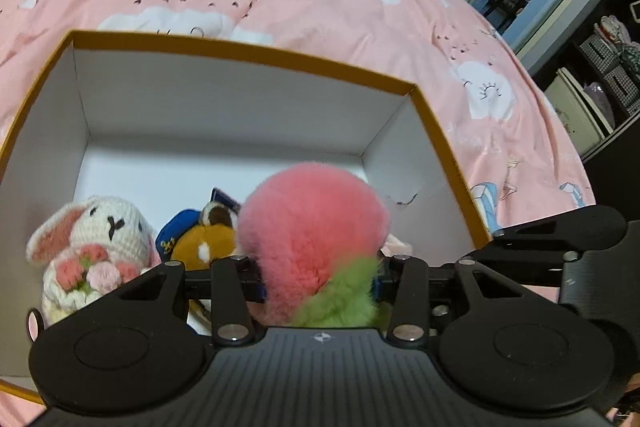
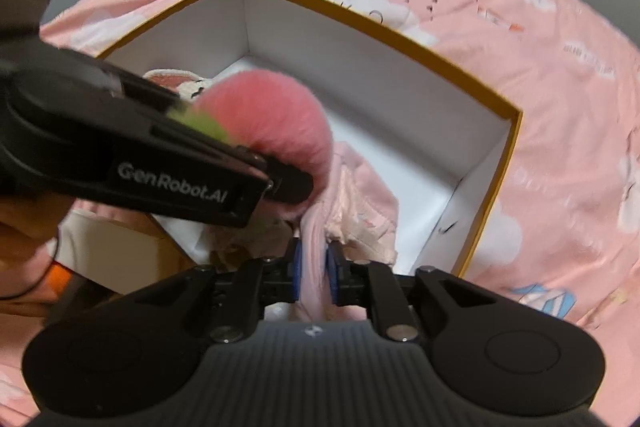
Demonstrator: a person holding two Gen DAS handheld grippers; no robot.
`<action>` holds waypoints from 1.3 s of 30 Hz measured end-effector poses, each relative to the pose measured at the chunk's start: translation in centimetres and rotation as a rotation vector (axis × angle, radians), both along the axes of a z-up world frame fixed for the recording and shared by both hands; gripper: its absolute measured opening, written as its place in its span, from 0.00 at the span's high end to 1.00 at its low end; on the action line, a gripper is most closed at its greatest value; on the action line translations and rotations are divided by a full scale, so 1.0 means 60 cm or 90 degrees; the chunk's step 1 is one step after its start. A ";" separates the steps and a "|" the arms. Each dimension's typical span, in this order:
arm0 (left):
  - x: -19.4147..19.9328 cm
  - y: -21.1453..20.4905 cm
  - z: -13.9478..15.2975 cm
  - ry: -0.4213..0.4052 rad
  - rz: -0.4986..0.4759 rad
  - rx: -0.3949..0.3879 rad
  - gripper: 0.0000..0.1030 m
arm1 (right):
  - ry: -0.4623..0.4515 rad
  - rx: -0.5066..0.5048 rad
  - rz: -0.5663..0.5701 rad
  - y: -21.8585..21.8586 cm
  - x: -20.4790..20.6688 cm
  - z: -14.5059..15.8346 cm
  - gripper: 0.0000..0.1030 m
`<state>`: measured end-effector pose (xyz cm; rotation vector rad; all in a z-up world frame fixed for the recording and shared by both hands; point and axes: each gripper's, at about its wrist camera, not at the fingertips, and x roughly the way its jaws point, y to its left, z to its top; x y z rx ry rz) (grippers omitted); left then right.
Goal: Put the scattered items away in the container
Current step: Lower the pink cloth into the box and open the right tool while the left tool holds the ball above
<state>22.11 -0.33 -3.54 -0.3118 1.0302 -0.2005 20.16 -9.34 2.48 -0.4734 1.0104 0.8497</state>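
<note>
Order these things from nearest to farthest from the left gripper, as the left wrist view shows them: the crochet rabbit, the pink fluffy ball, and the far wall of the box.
1. Pink fluffy ball: held between the left gripper fingers, centre.
2. Crochet rabbit: inside the box, to the left.
3. Far wall of the box: behind both, at the back.
</note>
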 end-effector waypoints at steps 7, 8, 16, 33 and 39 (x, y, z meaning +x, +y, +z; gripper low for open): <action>0.000 -0.011 -0.007 0.015 0.002 0.022 0.52 | -0.001 0.023 -0.016 -0.022 -0.013 0.010 0.81; 0.001 -0.015 -0.007 0.017 0.001 0.029 0.52 | -0.007 0.024 -0.022 -0.023 -0.014 0.013 0.81; 0.006 -0.041 -0.013 0.035 -0.010 0.072 0.48 | -0.056 0.006 -0.048 -0.025 -0.015 0.017 0.75; -0.023 -0.042 -0.005 0.013 0.004 0.076 0.39 | -0.064 0.005 -0.056 -0.041 -0.020 0.010 0.68; -0.041 -0.045 0.008 -0.009 0.007 0.101 0.49 | -0.080 0.002 -0.050 -0.042 -0.031 0.010 0.67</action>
